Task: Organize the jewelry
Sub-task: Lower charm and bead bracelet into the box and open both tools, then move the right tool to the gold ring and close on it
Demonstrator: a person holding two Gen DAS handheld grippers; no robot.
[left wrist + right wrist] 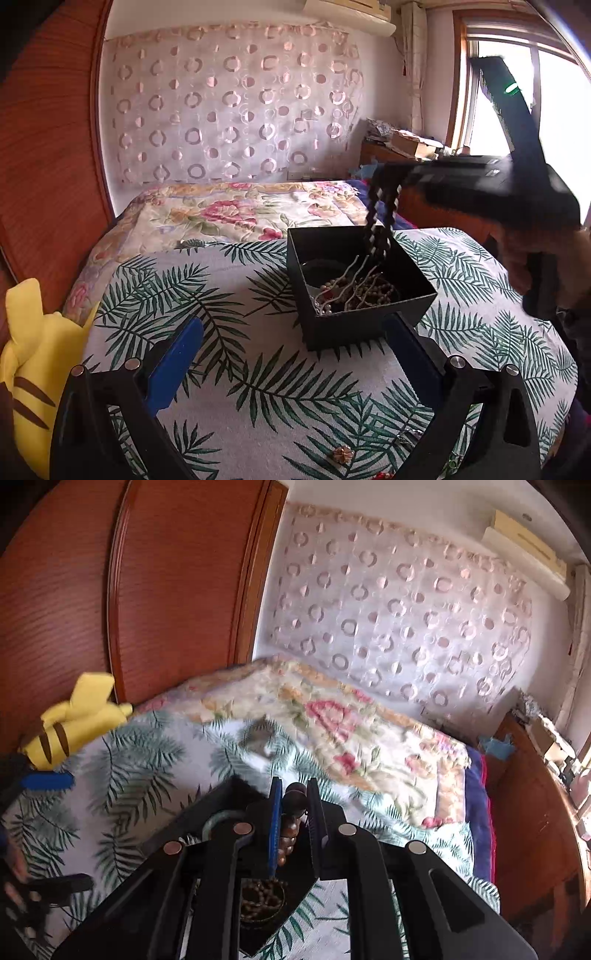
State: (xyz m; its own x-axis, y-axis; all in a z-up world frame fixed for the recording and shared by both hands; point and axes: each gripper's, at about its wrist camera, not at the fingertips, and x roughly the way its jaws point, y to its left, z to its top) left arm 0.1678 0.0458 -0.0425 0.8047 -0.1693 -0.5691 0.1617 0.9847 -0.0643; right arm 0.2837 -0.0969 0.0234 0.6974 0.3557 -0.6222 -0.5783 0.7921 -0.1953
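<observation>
While the right gripper (293, 805) pinches dark beads (295, 797), strand hanging straight down into the black box (369, 325).
Left gripper (295, 354) gapes empty before the box's near corner.

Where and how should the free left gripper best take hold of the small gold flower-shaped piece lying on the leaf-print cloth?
Likely from above: the gold flower piece lies flat on the cloth, between the open left gripper fingers. Pinch across its outer rim, since nothing stands up to grab.
</observation>
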